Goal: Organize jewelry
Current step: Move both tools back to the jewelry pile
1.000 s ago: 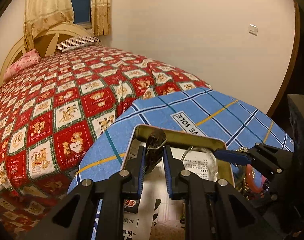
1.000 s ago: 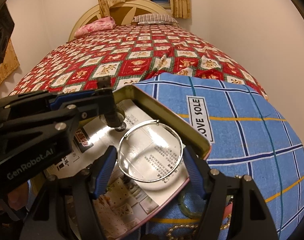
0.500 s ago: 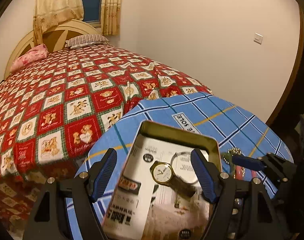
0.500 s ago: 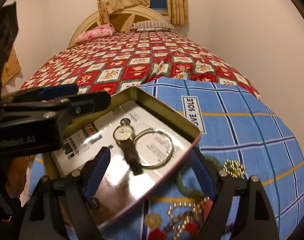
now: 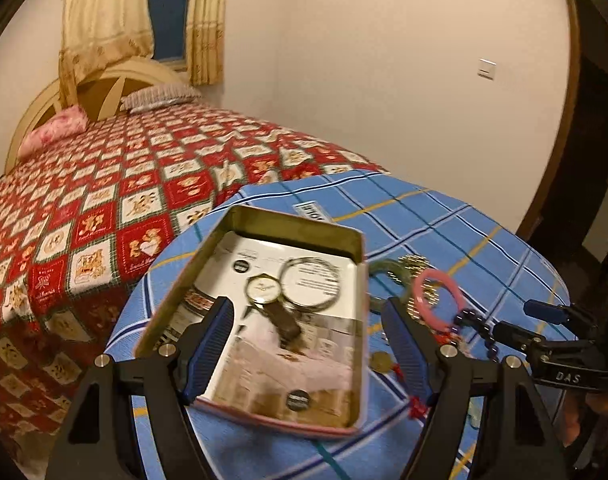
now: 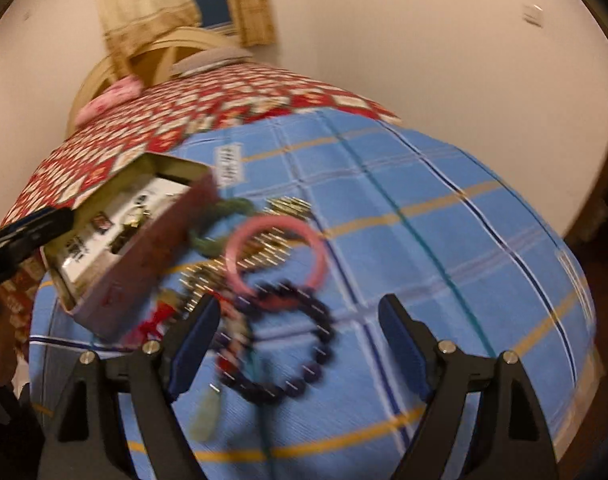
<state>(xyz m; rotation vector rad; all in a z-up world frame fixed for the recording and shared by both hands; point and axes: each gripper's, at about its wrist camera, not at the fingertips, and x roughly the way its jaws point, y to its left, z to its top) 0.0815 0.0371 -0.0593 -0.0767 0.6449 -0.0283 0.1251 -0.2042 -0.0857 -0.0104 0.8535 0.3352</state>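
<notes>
An open metal tin (image 5: 346,240) lies on the blue plaid cloth (image 5: 444,220). Inside it are a gold watch with a brown strap (image 5: 270,300) and a silver bangle (image 5: 311,282). My left gripper (image 5: 310,342) is open and empty, raised above the tin. My right gripper (image 6: 294,344) is open and empty over a dark bead bracelet (image 6: 320,332). A pink bangle (image 6: 316,240), a green bangle (image 6: 224,210) and gold chains (image 6: 260,256) lie beside the tin (image 6: 152,252). The right wrist view is blurred.
A bed with a red patterned quilt (image 5: 124,184) stands behind the cloth-covered table. A gold coin pendant (image 5: 381,361) and red tassels (image 6: 154,320) lie near the tin. A cream wall (image 5: 384,60) is at the right.
My left gripper let go of the watch, which now lies in the tin, and pulled back. My right gripper swung right from over the tin to above the loose bracelets.
</notes>
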